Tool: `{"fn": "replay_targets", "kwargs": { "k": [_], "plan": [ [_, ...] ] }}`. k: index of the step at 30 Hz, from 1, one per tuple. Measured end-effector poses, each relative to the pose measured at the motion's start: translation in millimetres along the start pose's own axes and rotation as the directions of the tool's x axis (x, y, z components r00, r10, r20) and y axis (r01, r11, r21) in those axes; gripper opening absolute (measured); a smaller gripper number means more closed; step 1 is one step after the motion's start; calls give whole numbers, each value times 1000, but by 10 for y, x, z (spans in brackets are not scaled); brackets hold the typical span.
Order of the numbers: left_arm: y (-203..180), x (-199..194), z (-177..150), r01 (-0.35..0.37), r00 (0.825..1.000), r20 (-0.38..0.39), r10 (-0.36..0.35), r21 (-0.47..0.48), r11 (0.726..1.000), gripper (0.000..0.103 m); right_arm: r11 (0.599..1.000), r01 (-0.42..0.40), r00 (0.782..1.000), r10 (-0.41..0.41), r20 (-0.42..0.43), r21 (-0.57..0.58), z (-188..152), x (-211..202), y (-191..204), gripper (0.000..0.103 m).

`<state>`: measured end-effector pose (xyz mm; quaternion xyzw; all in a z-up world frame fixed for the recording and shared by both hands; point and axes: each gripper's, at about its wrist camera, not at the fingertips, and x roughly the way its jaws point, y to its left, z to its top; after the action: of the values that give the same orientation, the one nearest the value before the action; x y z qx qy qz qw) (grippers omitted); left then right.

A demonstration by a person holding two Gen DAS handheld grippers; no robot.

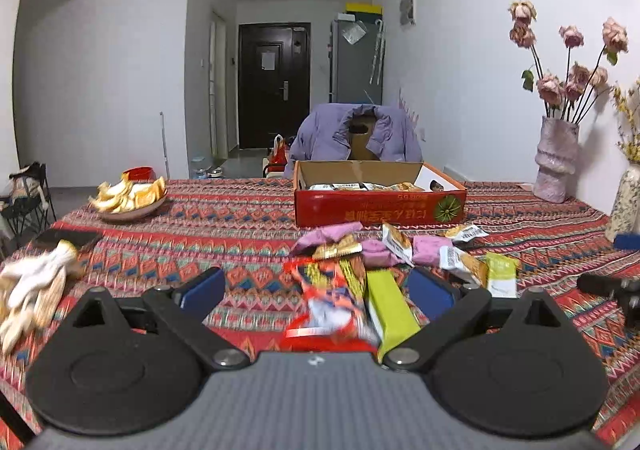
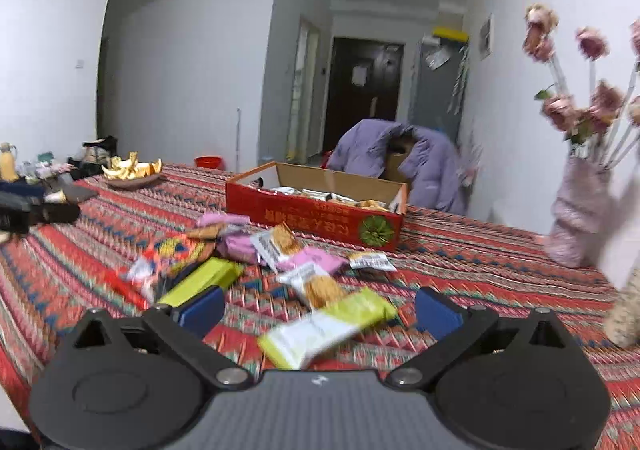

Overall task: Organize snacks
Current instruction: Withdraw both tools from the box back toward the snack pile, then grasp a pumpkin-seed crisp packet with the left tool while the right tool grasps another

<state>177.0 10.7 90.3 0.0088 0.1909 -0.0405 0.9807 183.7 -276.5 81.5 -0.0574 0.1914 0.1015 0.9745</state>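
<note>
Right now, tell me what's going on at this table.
A person is sorting snacks with a gripper in each hand. Both the left gripper and the right gripper are open and hold nothing. Loose snack packets lie scattered on the patterned tablecloth, in front of a red cardboard box that already has some packets inside. A yellow-green packet lies between the right gripper's open fingers.

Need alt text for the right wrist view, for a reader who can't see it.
The open right gripper hovers over a lime-and-white snack packet on the patterned tablecloth. More loose packets lie beyond it, before an open red cardboard box holding snacks. A vase of dried roses stands right.
</note>
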Motion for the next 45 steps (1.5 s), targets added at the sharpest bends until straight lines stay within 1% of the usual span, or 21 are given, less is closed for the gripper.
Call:
{"fn": "replay_targets", "kwargs": {
  "k": [2, 3, 4, 7, 10, 13, 17, 21, 23, 26, 27, 28, 30, 31, 33, 35, 36, 39, 42, 44, 45],
  "plan": [
    [17, -102, -111, 1, 1000, -8, -1, 21, 1000, 101, 1000, -16, 1000, 16, -6, 25, -197, -75, 75, 102],
    [15, -126, -156, -15, 1000, -17, 15, 30, 999, 101, 1000, -21, 1000, 21, -18, 22, -283, -89, 106, 102],
    [29, -160, -204, -26, 999, -22, 27, 32, 999, 101, 1000, -17, 999, 17, -36, 9, -364, -86, 139, 102],
    [56, -170, -280, -23, 999, -43, 23, 9, 1000, 101, 1000, 16, 997, -17, -78, -13, -500, -57, 188, 102],
    [75, -103, -298, -15, 998, -64, 14, -10, 1000, 101, 1000, 12, 996, -11, -94, 15, -529, -15, 152, 102],
    [60, -4, -276, -21, 997, -73, 21, -4, 1000, 101, 999, 12, 996, -9, -88, 36, -487, 36, 112, 102],
    [59, 169, -215, 0, 996, -88, -2, -27, 1000, 101, 998, 2, 997, 2, -75, 56, -420, 133, 43, 100],
    [75, 489, -114, 50, 988, -141, -60, -76, 996, 100, 998, -19, 995, 25, -99, 63, -332, 361, -34, 98],
    [63, 709, -49, 83, 982, -163, -97, -92, 992, 99, 998, -22, 993, 28, -115, 55, -269, 524, -79, 94],
    [30, 1074, 69, 101, 976, -182, -117, -98, 990, 92, 998, -41, 990, 48, -133, 50, -142, 806, -167, 91],
    [24, 1210, 115, 110, 975, -183, -127, -102, 989, 91, 997, -53, 988, 60, -143, 50, -100, 908, -194, 90],
    [26, 1385, 172, 119, 972, -190, -138, -109, 987, 90, 997, -69, 985, 76, -152, 46, -47, 1038, -226, 85],
    [38, 1721, 252, 133, 963, -218, -158, -127, 983, 89, 995, -92, 981, 95, -168, 26, 28, 1263, -256, 84],
    [51, 1927, 281, 133, 956, -243, -166, -144, 981, 88, 996, -89, 981, 88, -174, 1, 59, 1380, -259, 84],
    [76, 2245, 298, 110, 941, -297, -160, -178, 978, 78, 995, -90, 978, 79, -196, -51, 102, 1624, -249, 83],
    [133, 2491, 297, 117, 933, -308, -186, -230, 966, 78, 988, -135, 966, 115, -229, -73, 120, 1858, -258, 72],
    [147, 2597, 294, 106, 928, -323, -184, -246, 963, 78, 985, -156, 961, 133, -241, -78, 127, 1933, -260, 70],
    [209, 2827, 293, 88, 919, -345, -191, -293, 952, 77, 973, -205, 952, 173, -254, -108, 146, 2126, -248, 69],
    [271, 2980, 283, 122, 898, -355, -258, -363, 924, 76, 966, -233, 942, 195, -272, -114, 157, 2282, -279, 68],
    [317, 3047, 271, 110, 888, -370, -273, -405, 907, 65, 963, -257, 932, 224, -284, -83, 147, 2367, -337, 65],
    [338, 3060, 266, 104, 889, -367, -275, -421, 901, 59, 961, -268, 926, 240, -291, -62, 145, 2410, -371, 63]
  ]
}}
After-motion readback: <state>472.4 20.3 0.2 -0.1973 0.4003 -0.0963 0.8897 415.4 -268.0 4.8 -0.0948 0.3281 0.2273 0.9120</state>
